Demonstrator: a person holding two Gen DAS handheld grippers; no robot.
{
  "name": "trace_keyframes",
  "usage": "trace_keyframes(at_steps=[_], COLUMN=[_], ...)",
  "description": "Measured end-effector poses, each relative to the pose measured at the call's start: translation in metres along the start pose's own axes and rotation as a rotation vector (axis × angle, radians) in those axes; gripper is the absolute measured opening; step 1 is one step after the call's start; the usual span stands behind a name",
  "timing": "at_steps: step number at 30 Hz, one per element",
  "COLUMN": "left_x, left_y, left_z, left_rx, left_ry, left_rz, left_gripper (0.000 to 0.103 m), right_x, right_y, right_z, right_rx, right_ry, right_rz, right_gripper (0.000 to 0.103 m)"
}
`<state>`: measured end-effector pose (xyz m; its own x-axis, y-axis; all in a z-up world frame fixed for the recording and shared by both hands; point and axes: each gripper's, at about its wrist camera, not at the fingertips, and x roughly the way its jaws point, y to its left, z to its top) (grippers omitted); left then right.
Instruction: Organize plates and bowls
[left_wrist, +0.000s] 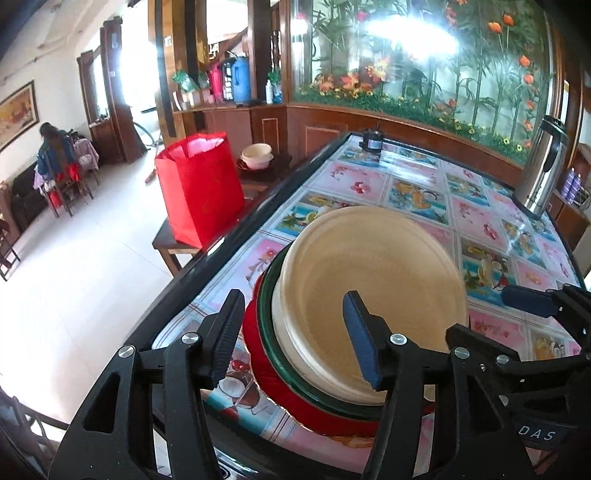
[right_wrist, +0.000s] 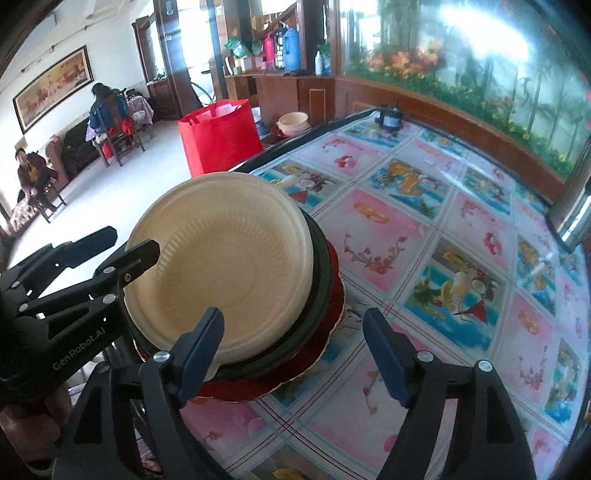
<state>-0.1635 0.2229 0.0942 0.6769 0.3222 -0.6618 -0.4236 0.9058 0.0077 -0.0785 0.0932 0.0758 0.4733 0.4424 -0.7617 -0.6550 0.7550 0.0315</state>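
A stack stands near the table's near left edge: cream plates (left_wrist: 373, 291) (right_wrist: 225, 273) on a dark green plate (left_wrist: 269, 325) (right_wrist: 321, 280) on a red scalloped plate (left_wrist: 258, 369) (right_wrist: 332, 325). My left gripper (left_wrist: 293, 325) is open, its fingers straddling the near rim of the stack; it also shows in the right wrist view (right_wrist: 133, 243) at the stack's left rim. My right gripper (right_wrist: 293, 332) is open and empty, just right of the stack; its fingertip (left_wrist: 524, 295) shows in the left wrist view.
The table (right_wrist: 424, 229) has a fruit-and-flower patterned cover. A steel thermos (left_wrist: 543, 166) stands at the far right, a small dark jar (left_wrist: 371, 140) at the far edge. A red bag (left_wrist: 199, 184) and cream bowls (left_wrist: 256, 155) sit on side furniture left of the table.
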Motion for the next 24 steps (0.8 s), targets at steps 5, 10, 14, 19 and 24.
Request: trace_keyframes(at_steps=[5,10,14,19,24], left_x=[-0.004,-0.011,-0.018,-0.016,-0.016], left_y=[0.005,0.002,-0.006,-0.007,-0.008], left_z=[-0.003,-0.007,-0.009,-0.008,-0.007], left_rx=[-0.016,0.005,0.044,0.05,0.052], left_ry=[-0.035,-0.086,-0.129,-0.12,-0.12], left_rz=[-0.016,0.022,0.044,0.007,0.002], left_gripper=[0.056,0.078,0.078,0.078,0.078], right_x=[-0.006,-0.003,-0.004,-0.008,-0.008], right_y=[-0.001,-0.005,-0.005,-0.007,-0.01], right_z=[-0.005,-0.011,-0.014,-0.016,-0.018], right_rx=[0.01,0.045,0.053,0.062,0.068], right_ry=[-0.04,-0.036,-0.037,-0.045,-0.042], right_rz=[-0.021,-0.003,-0.003,-0.01,-0.018], right_gripper=[0.079,0.08,0.08,0.08,0.08])
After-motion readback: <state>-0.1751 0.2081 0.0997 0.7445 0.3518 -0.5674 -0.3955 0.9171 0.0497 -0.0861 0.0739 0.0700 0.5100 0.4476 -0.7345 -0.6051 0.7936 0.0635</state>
